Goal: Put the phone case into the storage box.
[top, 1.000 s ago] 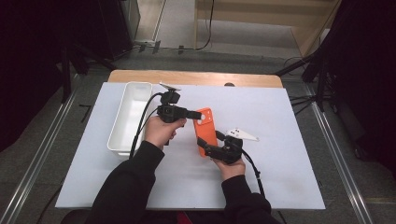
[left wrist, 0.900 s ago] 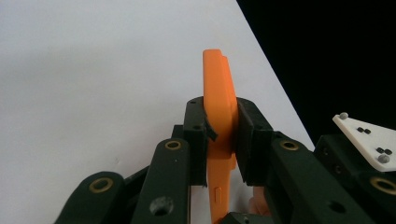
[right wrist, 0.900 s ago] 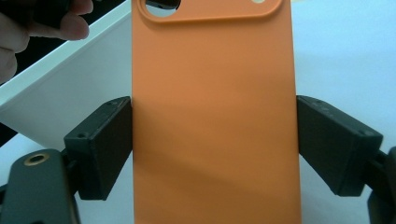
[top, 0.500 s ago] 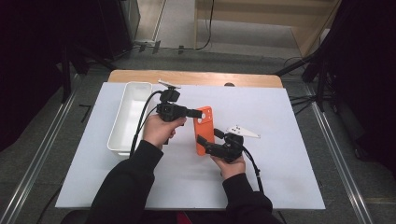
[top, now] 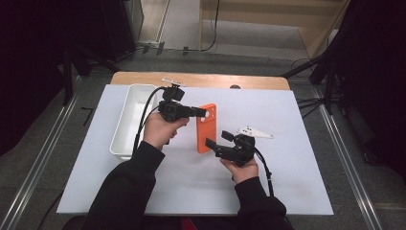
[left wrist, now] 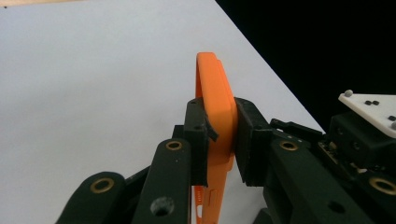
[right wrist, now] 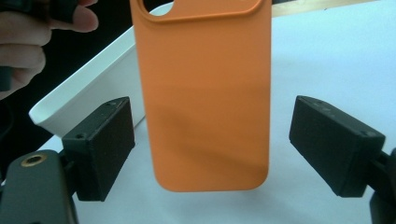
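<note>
An orange phone case (top: pixel 207 128) hangs upright above the white table, camera cut-out at the top. My left gripper (top: pixel 202 113) is shut on its upper edge; in the left gripper view the two jaws pinch the orange rim (left wrist: pixel 215 93) from both sides. My right gripper (top: pixel 214 145) sits at the case's lower end. Its jaws stand wide open, one on each side of the case's (right wrist: pixel 205 93) bottom half, and neither pad (right wrist: pixel 100 144) touches it.
A long white tray (top: pixel 125 120) lies left of the case, its rim (right wrist: pixel 88 84) just behind the case in the right gripper view. The white table top (top: pixel 287 182) stretches to the right and front. A wooden strip (top: pixel 201 79) runs along the far edge.
My right gripper has edged slightly farther from the person, staying at the case's lower end. The left gripper has kept its hold on the case and has hardly moved.
</note>
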A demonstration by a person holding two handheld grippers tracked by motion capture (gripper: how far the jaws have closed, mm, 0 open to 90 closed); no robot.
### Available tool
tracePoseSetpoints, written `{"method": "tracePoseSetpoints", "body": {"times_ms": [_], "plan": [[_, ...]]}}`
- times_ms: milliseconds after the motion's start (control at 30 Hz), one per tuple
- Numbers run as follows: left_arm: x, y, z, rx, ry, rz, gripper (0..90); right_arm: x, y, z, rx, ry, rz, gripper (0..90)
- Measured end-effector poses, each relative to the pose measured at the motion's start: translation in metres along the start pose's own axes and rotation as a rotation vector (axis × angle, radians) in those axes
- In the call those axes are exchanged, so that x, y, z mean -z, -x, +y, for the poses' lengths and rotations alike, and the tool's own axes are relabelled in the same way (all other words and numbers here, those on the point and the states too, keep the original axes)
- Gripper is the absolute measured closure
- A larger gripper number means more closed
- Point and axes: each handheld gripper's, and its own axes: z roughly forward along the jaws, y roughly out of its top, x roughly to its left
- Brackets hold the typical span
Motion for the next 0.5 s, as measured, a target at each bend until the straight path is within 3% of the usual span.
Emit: {"method": "tracePoseSetpoints", "body": {"times_ms": [233, 400, 500], "plan": [[0.006, 0.001, -0.002, -0.079, 0.001, 0.014, 77.2, 0.006, -0.006, 0.005, 0.029, -0.054, 0.016, 13.1], [0.015, 0.007, -0.004, -0.118, 0.017, 0.006, 77.2, 0.007, -0.009, 0.006, 0.103, -0.114, 0.002, 13.2], [0.020, 0.009, -0.006, -0.143, 0.017, 0.010, 77.2, 0.006, -0.009, 0.005, 0.116, -0.145, 0.019, 13.2]]}}
